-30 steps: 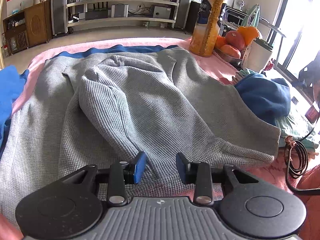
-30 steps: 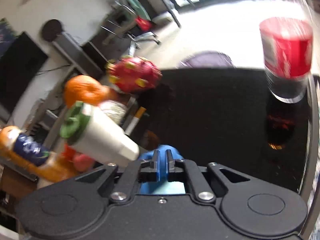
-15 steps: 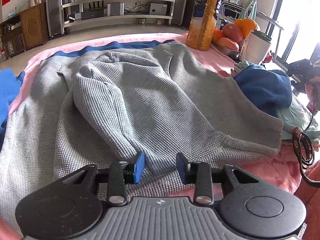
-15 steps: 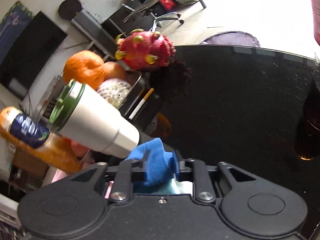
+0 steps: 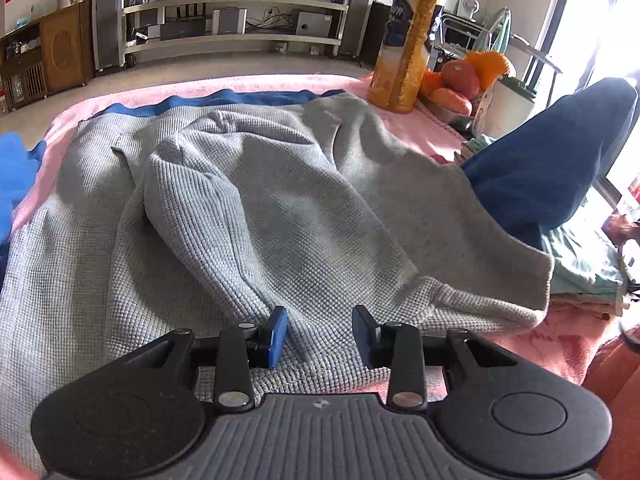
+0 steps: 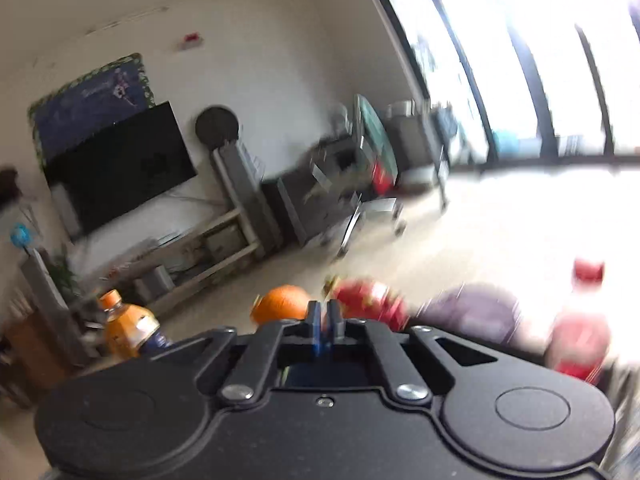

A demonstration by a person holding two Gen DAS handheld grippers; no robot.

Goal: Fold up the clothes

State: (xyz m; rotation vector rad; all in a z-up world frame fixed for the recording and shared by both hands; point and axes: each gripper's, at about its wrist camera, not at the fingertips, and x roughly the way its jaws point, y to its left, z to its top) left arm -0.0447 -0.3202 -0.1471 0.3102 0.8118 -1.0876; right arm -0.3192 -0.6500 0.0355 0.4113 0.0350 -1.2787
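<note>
A grey waffle-knit sweater [image 5: 280, 200] lies spread on a pink blanket [image 5: 416, 128], one sleeve folded across its body. My left gripper [image 5: 320, 332] is open just above the sweater's near hem, holding nothing. A dark blue garment [image 5: 552, 160] is lifted up at the right edge of the left wrist view. My right gripper [image 6: 325, 320] has its fingers nearly together, raised and pointing into the room; the view is blurred and a little dark blue shows under the fingers, so I cannot tell what it holds.
A tall orange juice bottle [image 5: 408, 40] and a bowl of fruit [image 5: 460, 84] stand at the far right of the blanket. A pale green cloth [image 5: 580, 256] lies at the right. Blue cloth [image 5: 16, 176] lies at the left edge. A red bottle [image 6: 580, 332] shows in the right wrist view.
The dark blue garment has been lifted up off the pile at the right. My right gripper swung up from the black table towards the room. The left gripper barely moved.
</note>
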